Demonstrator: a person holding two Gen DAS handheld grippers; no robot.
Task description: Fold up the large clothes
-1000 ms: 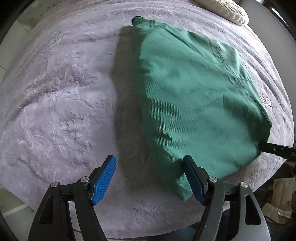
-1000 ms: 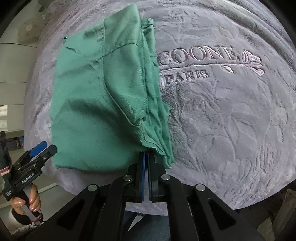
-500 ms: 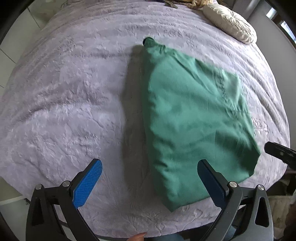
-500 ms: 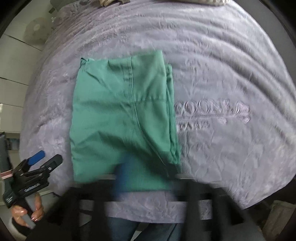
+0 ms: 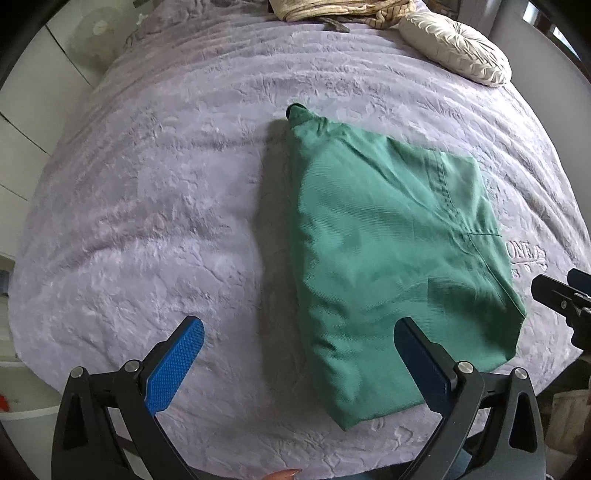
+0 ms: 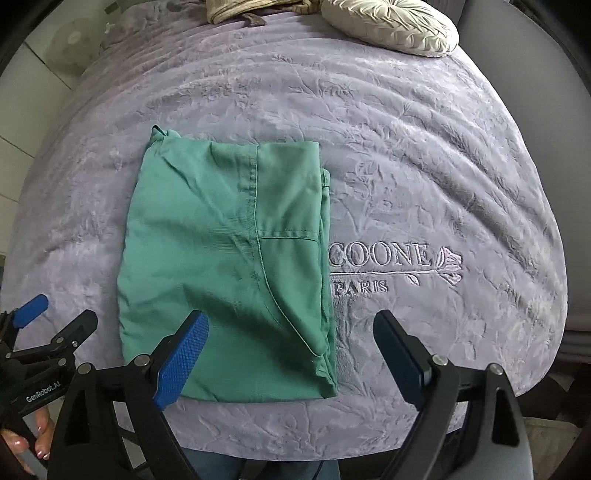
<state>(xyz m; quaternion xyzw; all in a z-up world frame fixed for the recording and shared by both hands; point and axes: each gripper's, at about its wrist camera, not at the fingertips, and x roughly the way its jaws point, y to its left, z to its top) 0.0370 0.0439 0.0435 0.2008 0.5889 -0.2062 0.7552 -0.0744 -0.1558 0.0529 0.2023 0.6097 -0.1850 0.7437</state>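
The folded green garment (image 6: 225, 266) lies flat on the lilac embossed bedspread (image 6: 424, 166), ahead of and below both grippers and touched by neither. The right gripper (image 6: 291, 356) hangs above its near right corner with jaws that have just been opening and now stand wide with nothing pinched. The left gripper (image 5: 299, 360) is spread wide too, its right finger (image 5: 421, 363) over the garment's near edge and its left over bare bedspread.

Cream round cushion (image 6: 391, 26) lies on lilac embossed bedspread (image 6: 424, 155) lettered "PARIS".
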